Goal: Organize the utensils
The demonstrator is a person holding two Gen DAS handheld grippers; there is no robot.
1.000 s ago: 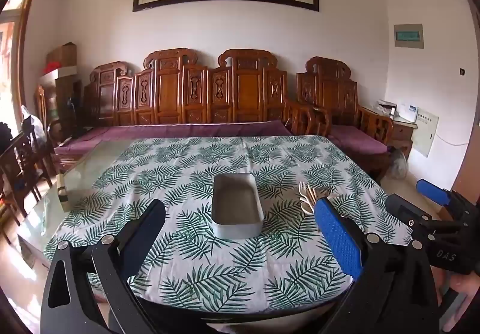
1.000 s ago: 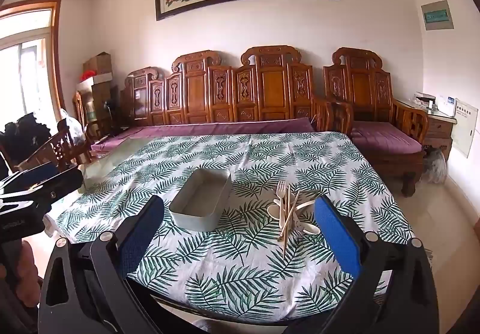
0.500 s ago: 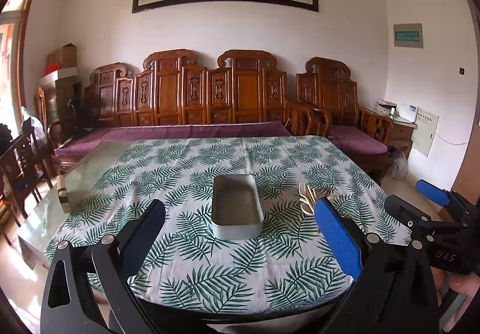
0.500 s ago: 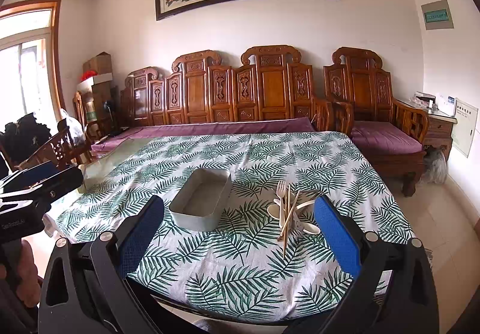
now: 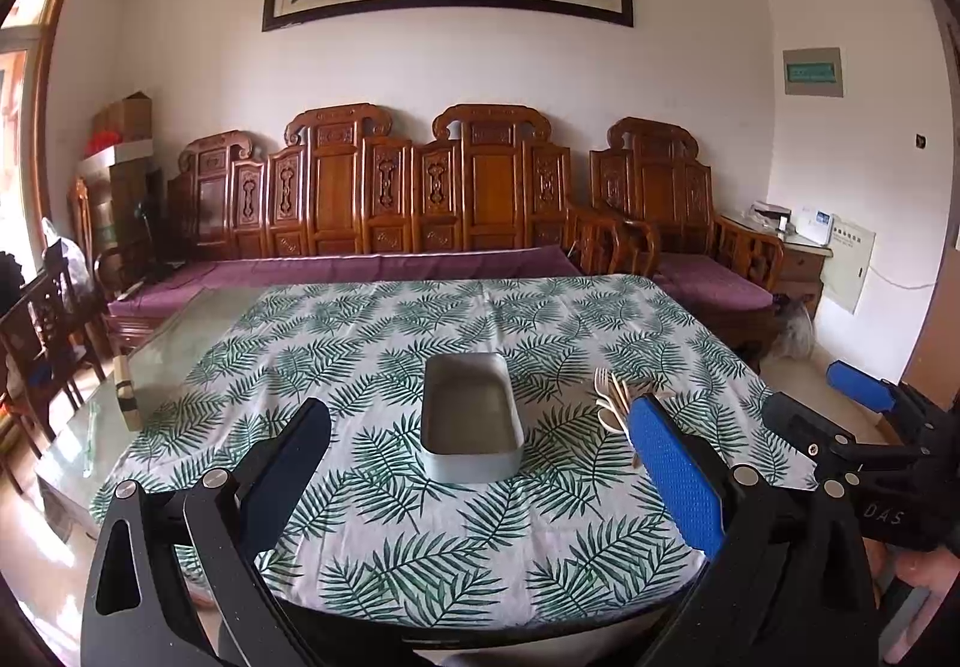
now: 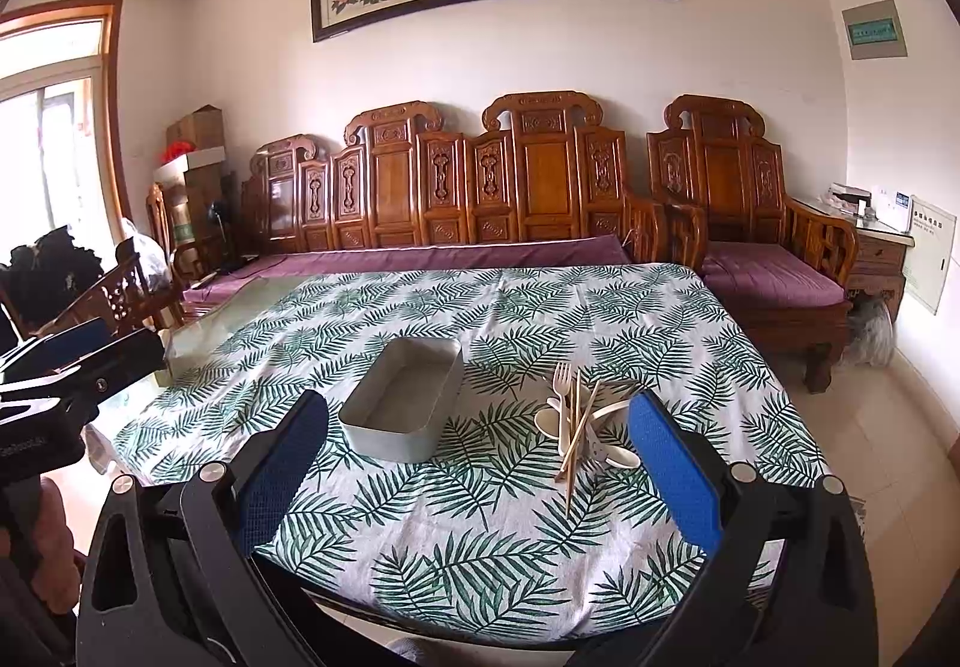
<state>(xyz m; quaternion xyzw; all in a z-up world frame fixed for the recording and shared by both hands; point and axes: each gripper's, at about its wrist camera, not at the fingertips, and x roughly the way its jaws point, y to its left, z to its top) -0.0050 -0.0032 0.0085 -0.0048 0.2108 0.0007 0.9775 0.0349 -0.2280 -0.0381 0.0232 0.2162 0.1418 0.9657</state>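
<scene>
A grey rectangular tray [image 5: 470, 418] [image 6: 405, 400] stands empty on the leaf-print tablecloth [image 5: 420, 517] [image 6: 480, 535]. To its right lies a pile of cream utensils [image 6: 579, 415] with a fork, spoons and chopsticks; it shows partly behind my finger in the left wrist view [image 5: 611, 397]. My left gripper [image 5: 480, 448] is open and empty, before the table's near edge, facing the tray. My right gripper [image 6: 477, 442] is open and empty, also before the near edge. Each gripper shows at the side of the other's view [image 5: 852, 415] [image 6: 78, 355].
A carved wooden bench with purple cushions [image 5: 384, 265] runs behind the table. An armchair [image 6: 750, 247] stands at the back right. A glass table edge [image 5: 138, 367] sticks out at the left, with chairs [image 5: 42, 319] beyond.
Both views are nearly the same; the grippers have drifted only slightly and stay open.
</scene>
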